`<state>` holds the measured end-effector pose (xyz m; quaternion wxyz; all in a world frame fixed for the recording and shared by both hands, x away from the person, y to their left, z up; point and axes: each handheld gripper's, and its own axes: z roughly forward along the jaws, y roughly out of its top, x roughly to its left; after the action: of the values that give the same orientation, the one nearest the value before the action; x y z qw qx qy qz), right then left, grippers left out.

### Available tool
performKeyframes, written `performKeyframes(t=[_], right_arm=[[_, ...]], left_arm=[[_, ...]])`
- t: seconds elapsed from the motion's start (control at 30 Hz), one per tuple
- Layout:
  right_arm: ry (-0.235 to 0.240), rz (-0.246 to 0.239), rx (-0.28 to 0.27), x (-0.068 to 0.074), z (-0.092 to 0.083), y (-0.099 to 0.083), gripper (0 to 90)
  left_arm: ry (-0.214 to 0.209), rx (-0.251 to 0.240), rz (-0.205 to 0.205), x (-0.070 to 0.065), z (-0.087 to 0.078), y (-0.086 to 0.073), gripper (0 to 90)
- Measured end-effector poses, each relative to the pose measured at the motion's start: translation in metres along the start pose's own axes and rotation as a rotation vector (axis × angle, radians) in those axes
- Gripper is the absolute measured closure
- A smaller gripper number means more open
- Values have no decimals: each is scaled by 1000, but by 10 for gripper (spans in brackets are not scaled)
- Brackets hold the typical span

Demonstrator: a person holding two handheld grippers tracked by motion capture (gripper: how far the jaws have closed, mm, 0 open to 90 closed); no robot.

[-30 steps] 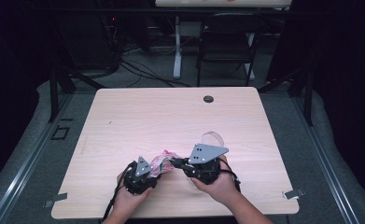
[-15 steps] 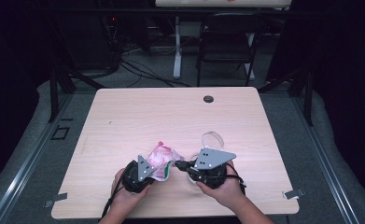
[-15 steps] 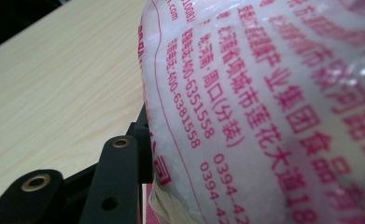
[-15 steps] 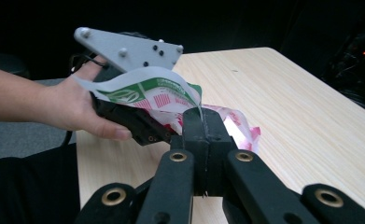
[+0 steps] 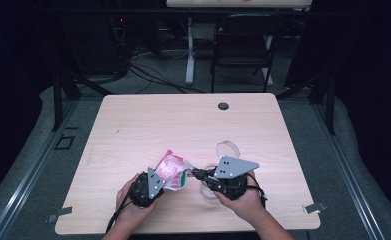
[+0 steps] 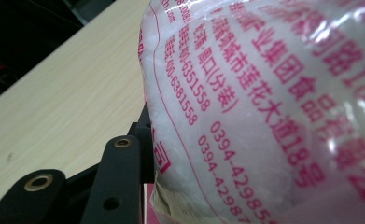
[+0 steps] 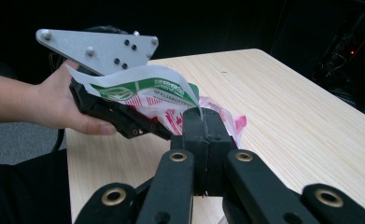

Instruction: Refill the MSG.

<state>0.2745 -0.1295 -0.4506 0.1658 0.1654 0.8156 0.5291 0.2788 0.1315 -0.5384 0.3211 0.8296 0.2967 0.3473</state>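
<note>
Bag (image 5: 170, 171) lifted; right gripper (image 7: 202, 122) jaws pinch it.

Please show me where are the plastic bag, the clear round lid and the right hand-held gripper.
plastic bag (image 5: 171, 170), high view, on its pink printed middle.
clear round lid (image 5: 227, 148), high view, on its rim.
right hand-held gripper (image 7: 203, 122), right gripper view, between its closed jaw tips.

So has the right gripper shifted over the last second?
Yes. The right gripper has come nearer the table's front edge, away from the round black grommet hole, holding the pink-printed plastic bag.
</note>
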Motion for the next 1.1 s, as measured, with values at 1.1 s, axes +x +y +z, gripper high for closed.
performKeyframes(t=[1.1], right_arm=[[-92, -13, -10, -13, -42, -15, 900]], left_arm=[[78, 6, 239, -2, 2, 57, 616]])
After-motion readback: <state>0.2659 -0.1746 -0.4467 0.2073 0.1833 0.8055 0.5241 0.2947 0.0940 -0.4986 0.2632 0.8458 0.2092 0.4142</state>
